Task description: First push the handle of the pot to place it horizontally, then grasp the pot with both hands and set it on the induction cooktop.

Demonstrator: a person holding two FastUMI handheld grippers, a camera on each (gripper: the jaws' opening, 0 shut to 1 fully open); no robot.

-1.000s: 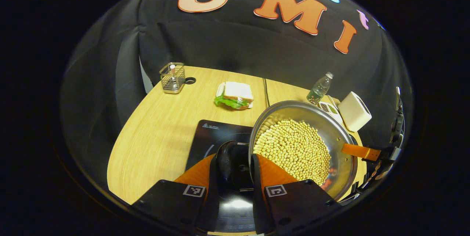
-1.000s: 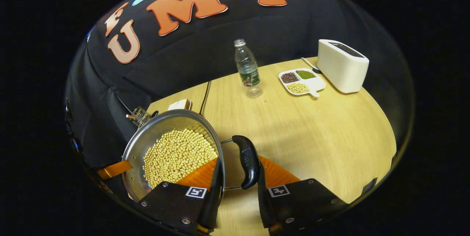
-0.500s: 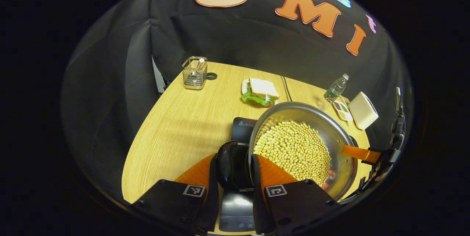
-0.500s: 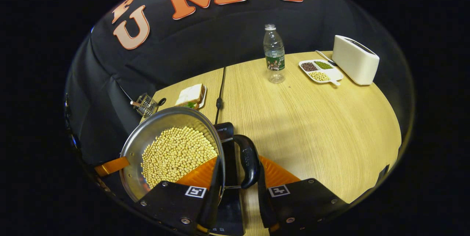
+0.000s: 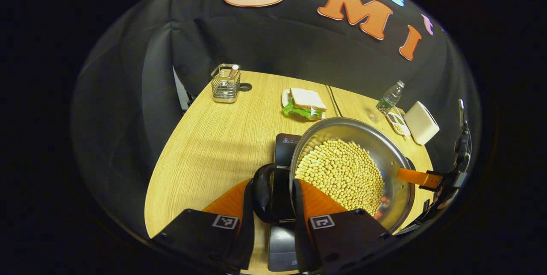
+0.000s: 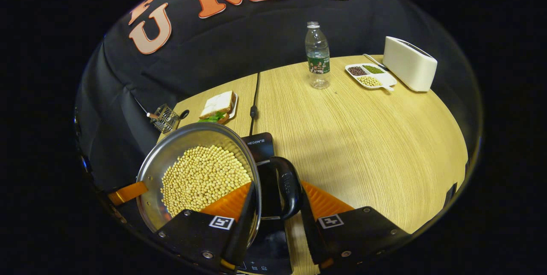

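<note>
1. Steel pot (image 5: 386, 159), full of beans (image 5: 342, 172), is hanging over the black cooktop (image 5: 285, 149) on the worktop (image 5: 213, 138); keeping it level while lowering seems wise.
2. Left tongs (image 5: 272, 206) are clamping one side handle (image 5: 261, 193).
3. Right tongs (image 6: 280, 211) are squeezing the opposite handle (image 6: 290, 187) and the rim, both pointing inward.

My left gripper (image 5: 272, 206) and right gripper (image 6: 275, 211) look the same: chunky matte black housings, a square black-and-white tag on each, round screws near the edges, ribbed fingers (image 6: 318, 200).
</note>
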